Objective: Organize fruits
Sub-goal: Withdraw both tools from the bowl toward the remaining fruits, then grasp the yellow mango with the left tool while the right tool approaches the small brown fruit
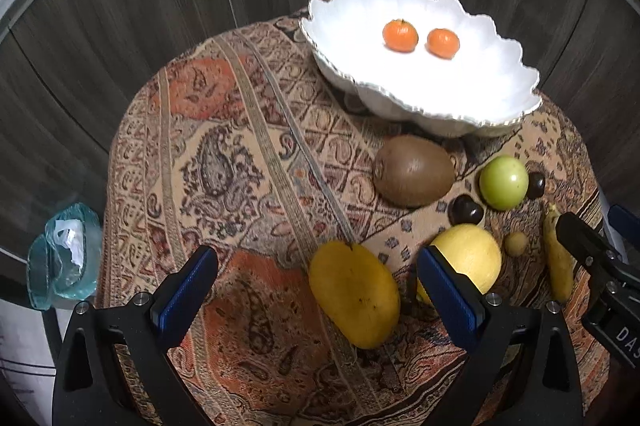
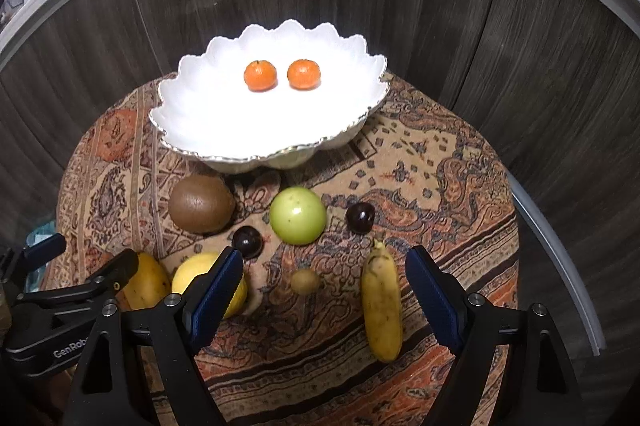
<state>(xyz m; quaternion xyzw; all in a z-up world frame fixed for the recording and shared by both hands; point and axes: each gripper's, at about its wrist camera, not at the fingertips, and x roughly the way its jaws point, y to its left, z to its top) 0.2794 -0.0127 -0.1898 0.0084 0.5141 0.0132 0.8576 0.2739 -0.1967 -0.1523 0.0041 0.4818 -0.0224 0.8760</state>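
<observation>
Orange tangerines (image 2: 260, 75) – two – lie in the white scalloped bowl (image 2: 188, 130) at the far side of the patterned cloth (image 2: 440, 186). Nearer lie kiwi (image 2: 201, 203), green apple (image 2: 298, 214), mango (image 1: 354, 293) and banana (image 2: 381, 306). Left gripper (image 1: 318, 292) and right gripper (image 2: 324, 292) both stand wide apart – grasping nothing.

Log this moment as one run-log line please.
in white scalloped bowl: two orange mandarins | left gripper: open over yellow mango | right gripper: open over yellow banana

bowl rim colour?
White bowl with a thin silvery-gold edge along its scalloped rim; clearest in the right wrist view.
</observation>
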